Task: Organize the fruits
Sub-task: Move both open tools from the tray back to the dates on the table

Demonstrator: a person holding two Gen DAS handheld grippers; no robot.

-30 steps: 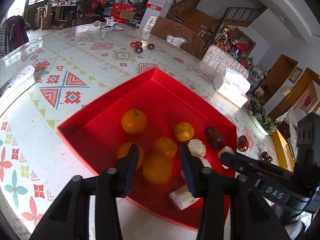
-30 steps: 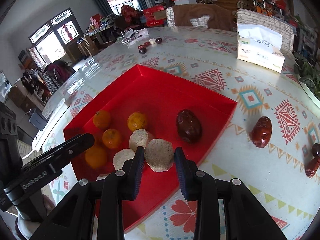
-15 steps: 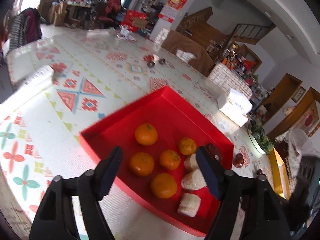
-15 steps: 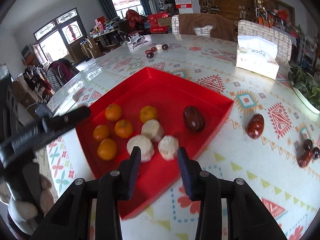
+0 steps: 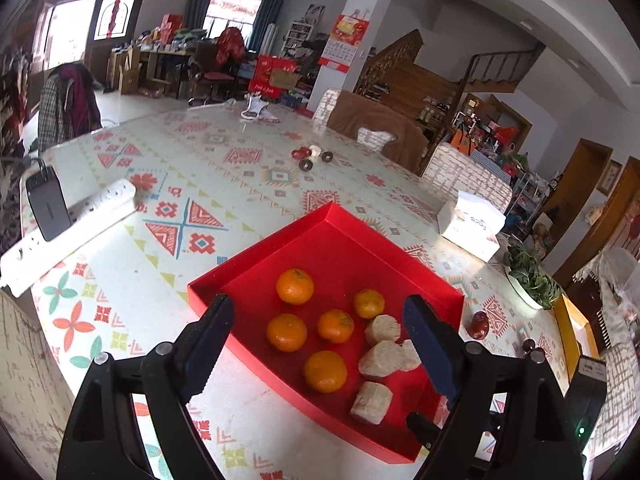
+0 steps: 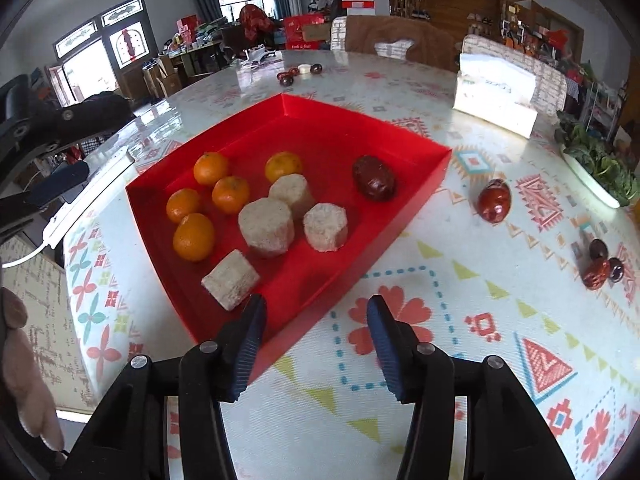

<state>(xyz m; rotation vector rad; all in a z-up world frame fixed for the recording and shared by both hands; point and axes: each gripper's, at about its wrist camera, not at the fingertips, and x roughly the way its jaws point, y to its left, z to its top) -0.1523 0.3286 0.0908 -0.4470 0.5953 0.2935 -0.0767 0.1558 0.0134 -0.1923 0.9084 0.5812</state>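
Note:
A red tray (image 5: 256, 256) on the patterned table holds several oranges (image 5: 295, 286), several pale cut cylinders (image 6: 266, 226) and one dark red jujube (image 6: 374, 178). A second jujube (image 6: 494, 200) lies on the table right of the tray, with three small dark fruits (image 6: 600, 268) farther right. My left gripper (image 5: 318, 308) hangs above the tray's near side. Its jaws are opening and nothing is pressed between them. My right gripper (image 6: 315, 304) is over the tray's near corner, jaws also opening, and it holds nothing.
A white tissue box (image 5: 470, 228) stands beyond the tray. A power strip (image 5: 68, 228) with a black adapter (image 5: 46, 208) lies at the left edge. A plant dish (image 5: 528, 280) sits far right, and small fruits (image 5: 310, 156) lie at the far side. A hand (image 6: 24, 380) shows at lower left.
Both grippers opened and drew back from the tray. The left let go of an orange and rose. The right let go of a pale cylinder, which now rests in the tray.

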